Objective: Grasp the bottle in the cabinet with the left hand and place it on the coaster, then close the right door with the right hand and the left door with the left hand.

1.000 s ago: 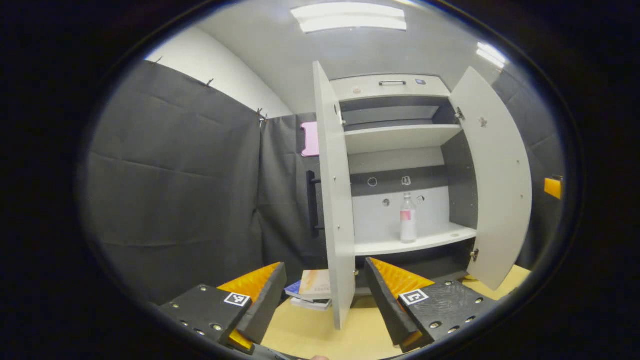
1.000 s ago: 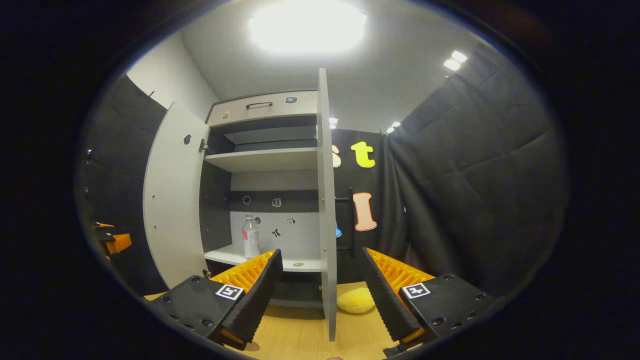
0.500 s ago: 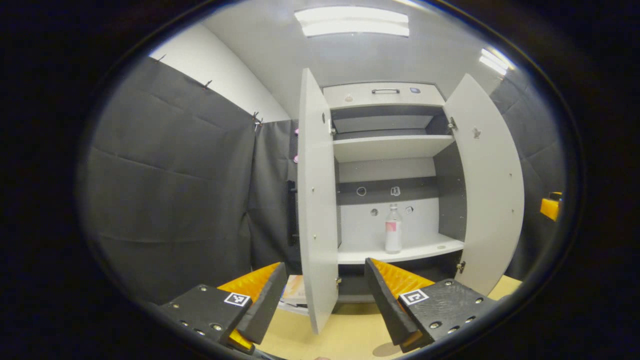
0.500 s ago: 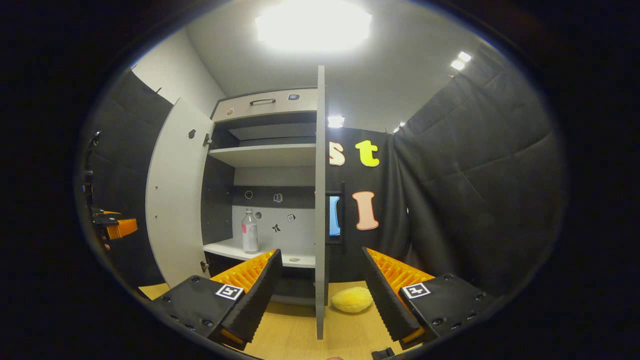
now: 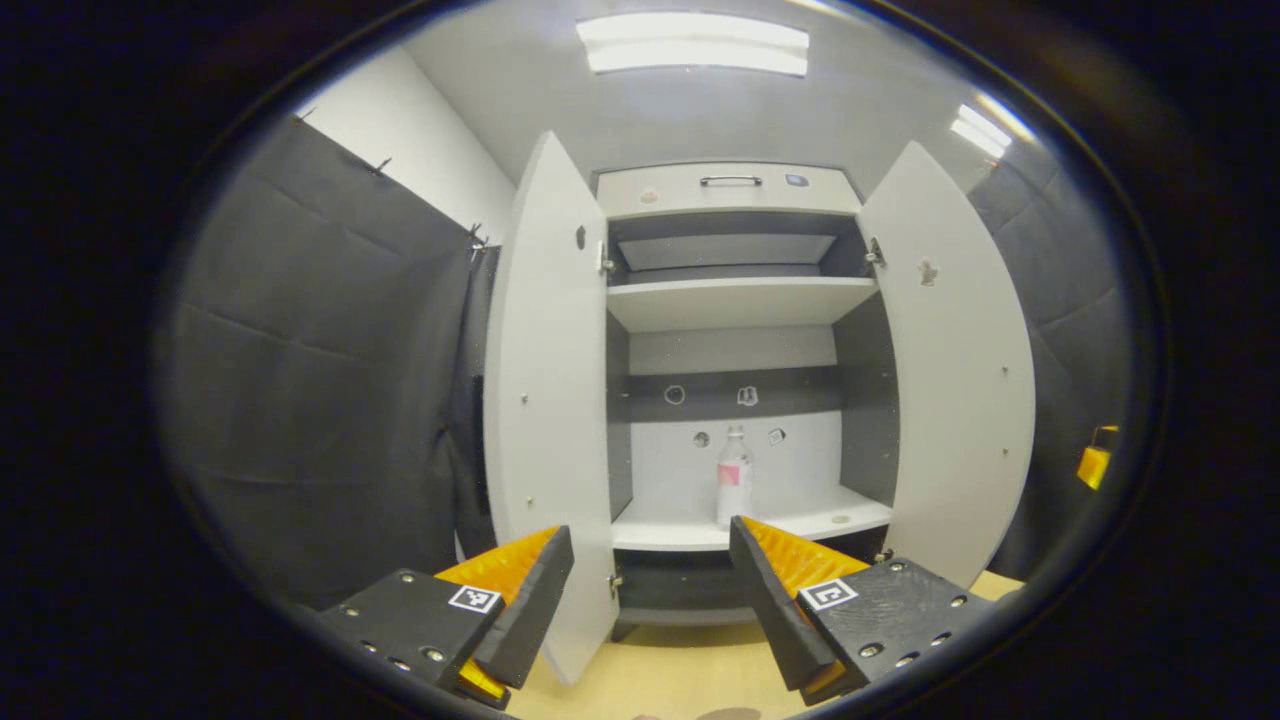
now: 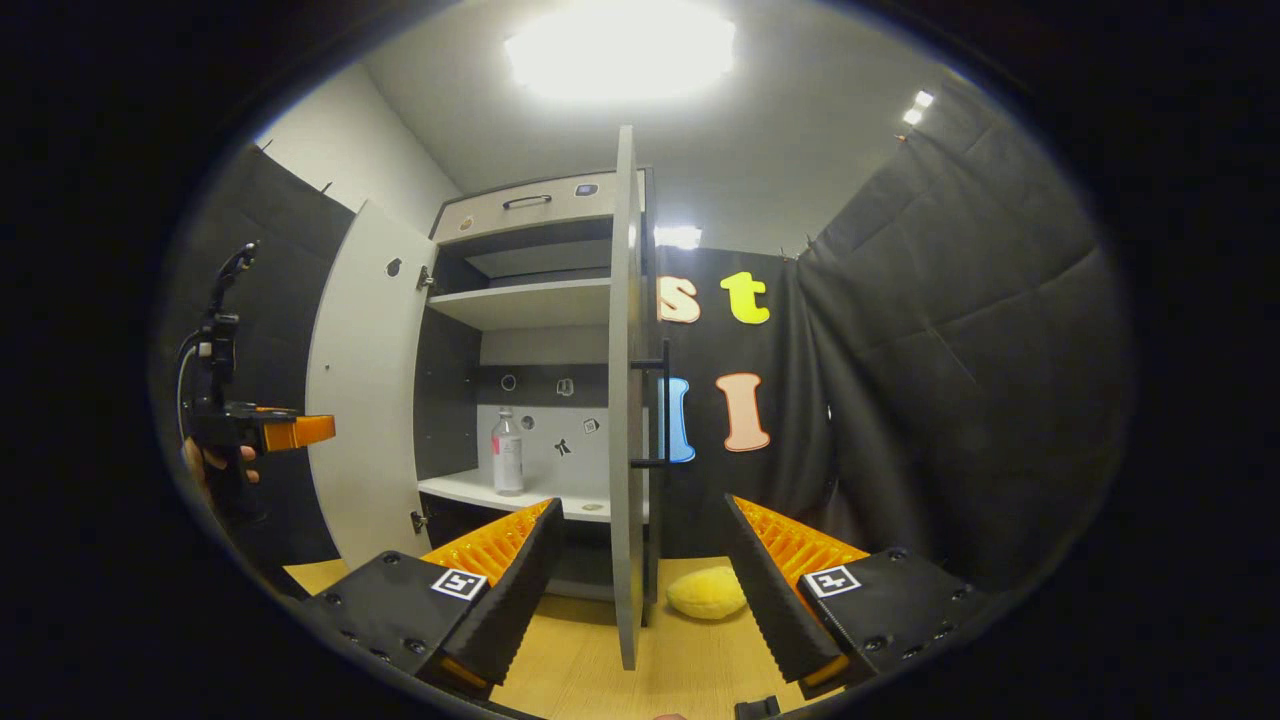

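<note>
A tall white cabinet with grey inner walls (image 5: 735, 190) stands at the back of a light wooden table (image 5: 680, 670), with both of its doors swung wide. In the left gripper view, the left tool (image 5: 650, 590) sits low in the foreground with its two fingers spread apart and nothing between them, pointing straight into the cabinet. A clear plastic bottle with a pink label (image 5: 733, 490) stands upright on the lower white shelf (image 5: 690, 535), near the middle of that shelf and close to the back panel, well apart from the left tool and just above the gap between its fingers. The white left door (image 5: 545, 400) and the white right door (image 5: 950, 370) frame the opening on either side. In the right gripper view, the right tool (image 6: 640, 580) is likewise open and empty, lined up with the edge of the right door, whose black bar handle (image 6: 662, 405) shows. The bottle appears left of that door, well beyond the tool. A soft yellow round object (image 6: 706, 593) lies on the table beside the door's lower end. At far left, a hand (image 6: 210, 465) holds the left tool.
</note>
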Action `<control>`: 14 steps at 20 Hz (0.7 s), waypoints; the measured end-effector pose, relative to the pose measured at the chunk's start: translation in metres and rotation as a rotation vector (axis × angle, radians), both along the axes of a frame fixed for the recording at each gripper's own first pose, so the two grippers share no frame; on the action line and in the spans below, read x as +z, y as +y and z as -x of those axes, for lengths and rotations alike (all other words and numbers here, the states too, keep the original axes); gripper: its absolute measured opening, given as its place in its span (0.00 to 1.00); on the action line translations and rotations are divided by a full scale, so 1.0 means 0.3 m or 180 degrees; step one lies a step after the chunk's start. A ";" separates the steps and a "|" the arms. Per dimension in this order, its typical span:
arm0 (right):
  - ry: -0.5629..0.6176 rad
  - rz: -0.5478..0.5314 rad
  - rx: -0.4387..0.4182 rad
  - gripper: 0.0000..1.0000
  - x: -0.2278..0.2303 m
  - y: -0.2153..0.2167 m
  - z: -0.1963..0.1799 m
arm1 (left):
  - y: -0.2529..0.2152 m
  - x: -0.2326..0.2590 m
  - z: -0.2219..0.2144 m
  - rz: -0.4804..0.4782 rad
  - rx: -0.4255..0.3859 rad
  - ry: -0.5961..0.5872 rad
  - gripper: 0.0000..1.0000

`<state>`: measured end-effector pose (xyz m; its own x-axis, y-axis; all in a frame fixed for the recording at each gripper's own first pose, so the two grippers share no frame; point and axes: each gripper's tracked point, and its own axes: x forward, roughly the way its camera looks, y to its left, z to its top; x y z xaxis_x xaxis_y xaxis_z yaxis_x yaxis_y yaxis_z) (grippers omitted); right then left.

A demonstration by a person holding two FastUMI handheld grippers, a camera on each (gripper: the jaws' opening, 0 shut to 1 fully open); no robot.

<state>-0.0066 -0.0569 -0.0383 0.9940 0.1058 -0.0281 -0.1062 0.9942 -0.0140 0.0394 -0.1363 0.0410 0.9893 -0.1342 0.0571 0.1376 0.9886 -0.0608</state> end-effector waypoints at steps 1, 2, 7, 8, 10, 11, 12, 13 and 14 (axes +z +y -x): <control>0.0001 0.0003 -0.0006 0.99 -0.007 -0.007 -0.002 | -0.022 0.006 -0.027 0.0000 -0.0042 0.0004 0.84; 0.0010 0.0006 -0.0016 0.95 -0.012 -0.013 -0.006 | -0.046 0.006 -0.054 0.0005 -0.0090 0.0002 0.99; 0.0032 0.0061 -0.0129 0.99 -0.031 -0.030 -0.025 | -0.182 0.010 -0.213 0.0005 -0.0389 -0.0021 0.99; 0.0025 0.0084 -0.0137 0.99 -0.031 -0.023 -0.029 | -0.205 0.012 -0.250 0.0017 -0.0444 -0.0025 0.99; 0.0014 0.0154 -0.0174 0.99 -0.032 -0.019 -0.046 | -0.247 0.016 -0.328 0.0055 -0.0551 -0.0023 0.97; 0.0023 0.0169 -0.0206 0.99 -0.039 -0.018 -0.050 | -0.270 0.009 -0.361 0.0075 -0.0602 -0.0009 0.94; 0.0035 0.0163 -0.0229 0.99 -0.042 -0.014 -0.058 | -0.288 0.002 -0.399 0.0088 -0.0645 -0.0002 0.92; 0.0042 0.0148 -0.0253 0.99 -0.046 -0.006 -0.063 | -0.303 -0.003 -0.438 0.0094 -0.0682 0.0007 0.92; 0.0043 0.0138 -0.0282 0.99 -0.049 -0.002 -0.069 | -0.322 -0.016 -0.474 0.0096 -0.0714 0.0019 0.92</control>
